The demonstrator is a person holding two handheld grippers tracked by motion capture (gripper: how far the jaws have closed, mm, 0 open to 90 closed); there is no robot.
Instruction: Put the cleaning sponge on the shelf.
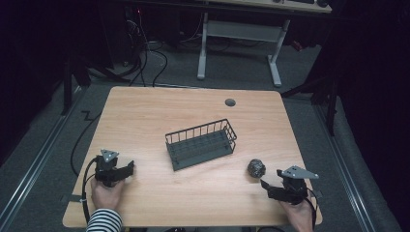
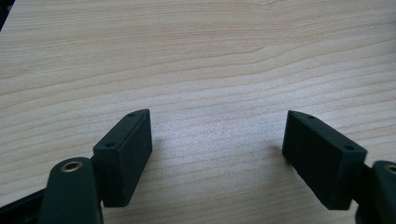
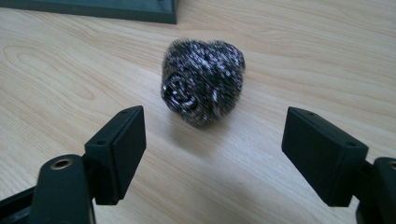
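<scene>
scourer (image 3: 202, 81): ball of coiled steel wire, dark and shiny; sits on the table in the upper middle of the right gripper view, lower right of centre in the high view (image 1: 256, 167).
handling: judged light, springy and rough; it should compress under the pads and not slip; strands may snag.
hold point: across the widest part of the ball, one pad on each side, low enough that it cannot roll out.
right gripper (image 3: 212, 154): jaws stand wide apart with nothing between them; the scourer lies just ahead of the tips, untouched. in the high view the gripper (image 1: 273, 186) sits at the lower right, near the scourer.
left gripper (image 2: 217, 154): jaws wide apart, bare wood between them, holding nothing. in the high view it (image 1: 123, 170) rests at the lower left, well apart from the scourer.
basket (image 1: 200, 143): dark wire basket, empty, centre of the table, left of the scourer and apart from it; its base edge shows at the top left of the right gripper view (image 3: 93, 9).
table (image 1: 193, 203): light wood grain, flat and smooth; a round cable hole near the far edge.
room: dim; grey carpet, loose cables and a white-legged desk beyond the table.
</scene>
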